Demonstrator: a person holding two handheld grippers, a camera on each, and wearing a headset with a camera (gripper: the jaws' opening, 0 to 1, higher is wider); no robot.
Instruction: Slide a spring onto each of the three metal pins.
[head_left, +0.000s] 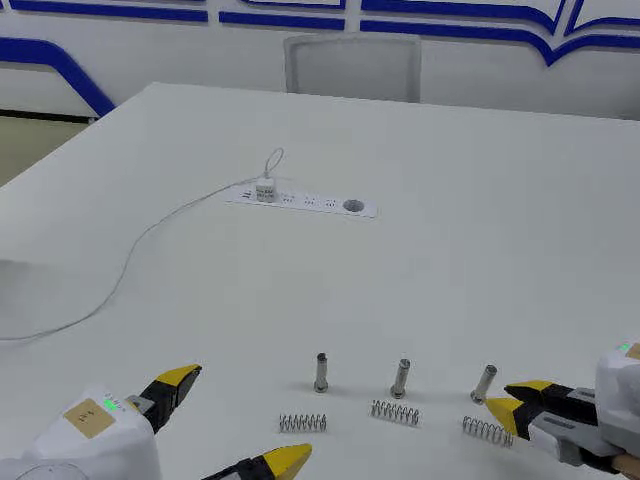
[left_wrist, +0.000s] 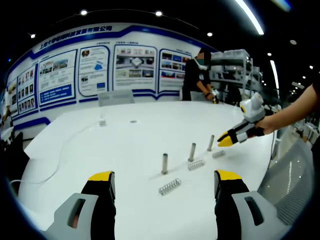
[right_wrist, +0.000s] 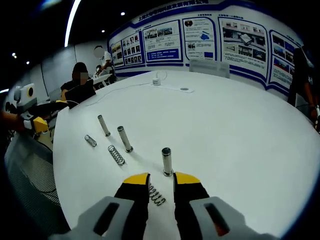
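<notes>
Three short metal pins (head_left: 321, 372) (head_left: 400, 378) (head_left: 484, 383) stand upright in a row on the white table (head_left: 450, 250). In front of each lies a loose spring (head_left: 303, 422) (head_left: 395, 412) (head_left: 487, 430). My left gripper (head_left: 232, 420) is wide open, low at the near left, short of the left spring (left_wrist: 170, 186) and left pin (left_wrist: 164, 163). My right gripper (head_left: 512, 402) is open with a narrow gap, just right of the right spring. In the right gripper view that spring (right_wrist: 156, 195) lies on the table between the yellow tips (right_wrist: 161, 179), the nearest pin (right_wrist: 166, 161) just beyond.
A flat white power strip (head_left: 305, 200) with a plugged charger (head_left: 265, 188) and a thin cable (head_left: 130, 260) lies mid-table. A grey chair (head_left: 352, 65) stands at the far edge. A person (left_wrist: 195, 75) stands by shelves beyond the table.
</notes>
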